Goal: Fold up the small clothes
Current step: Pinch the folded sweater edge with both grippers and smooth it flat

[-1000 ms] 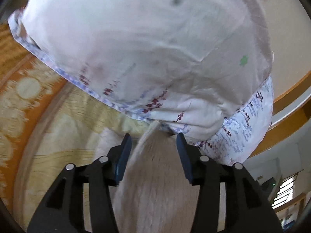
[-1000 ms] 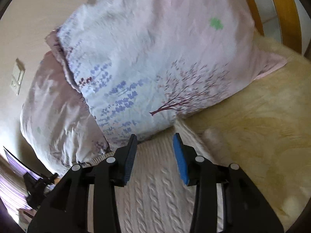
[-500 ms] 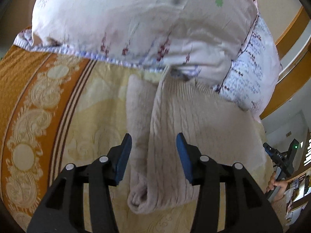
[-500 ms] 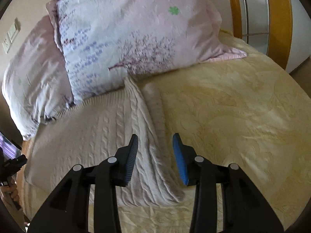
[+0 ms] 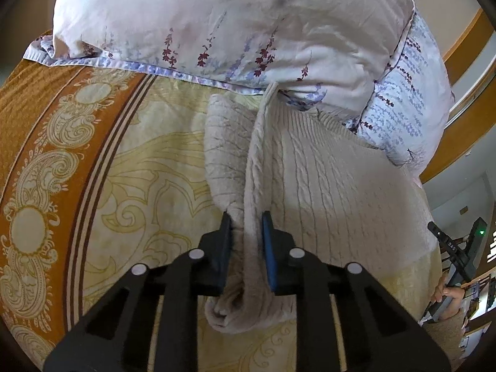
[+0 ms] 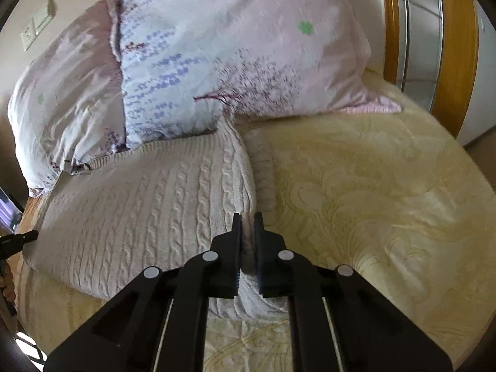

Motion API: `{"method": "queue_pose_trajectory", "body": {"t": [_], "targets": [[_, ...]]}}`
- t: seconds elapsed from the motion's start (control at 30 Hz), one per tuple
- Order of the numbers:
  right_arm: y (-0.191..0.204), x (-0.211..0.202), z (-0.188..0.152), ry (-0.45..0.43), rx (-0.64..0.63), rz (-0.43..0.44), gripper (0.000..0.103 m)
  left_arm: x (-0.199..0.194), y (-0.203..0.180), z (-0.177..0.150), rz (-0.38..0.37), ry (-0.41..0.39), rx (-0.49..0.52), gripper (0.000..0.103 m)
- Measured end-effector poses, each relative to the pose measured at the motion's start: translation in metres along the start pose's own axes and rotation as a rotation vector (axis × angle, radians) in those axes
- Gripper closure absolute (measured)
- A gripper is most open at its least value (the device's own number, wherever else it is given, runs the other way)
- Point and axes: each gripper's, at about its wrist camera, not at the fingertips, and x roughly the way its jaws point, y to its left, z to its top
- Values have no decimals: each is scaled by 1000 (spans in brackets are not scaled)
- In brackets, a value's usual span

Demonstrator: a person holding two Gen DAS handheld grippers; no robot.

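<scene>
We had the bed (image 5: pixel 130 167) under a yellow and orange patterned cover, two floral pillows (image 6: pixel 217 55) at the head. The cream cable-knit sweater (image 5: pixel 325 186) lay flat on the cover, its top edge tucked against the pillows. Our left tool (image 5: pixel 245 241) was pinched on the bunched sleeve (image 5: pixel 226 155), and our right tool (image 6: pixel 247 241) was clamped tight on the sweater's folded edge.

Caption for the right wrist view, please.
Right tongs pinch the folded edge of a cream cable-knit sweater on a yellow bedspread, below floral pillows.
</scene>
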Motion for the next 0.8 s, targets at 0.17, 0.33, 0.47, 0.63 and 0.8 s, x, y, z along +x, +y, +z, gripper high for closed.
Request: {"method": "queue_pose_trajectory", "body": {"t": [0.17, 0.33, 0.47, 0.63, 0.8], "targets": [[9, -12, -2, -31, -38, -30, 95, -2, -3, -1, 7, -7, 15, 85], [6, -11, -8, -6, -30, -49, 95, -5, -2, -4, -14, -10, 15, 85], [-5, -1, -16, 51, 23, -70, 95, -7, 1, -6, -36, -14, 12, 86], [-4, 1, -14, 39, 52, -34, 95, -13, 3, -11, -59, -23, 15, 88], [-12, 5, -17, 66, 62, -51, 95, -18, 5, -20, -77, -32, 23, 88]]}}
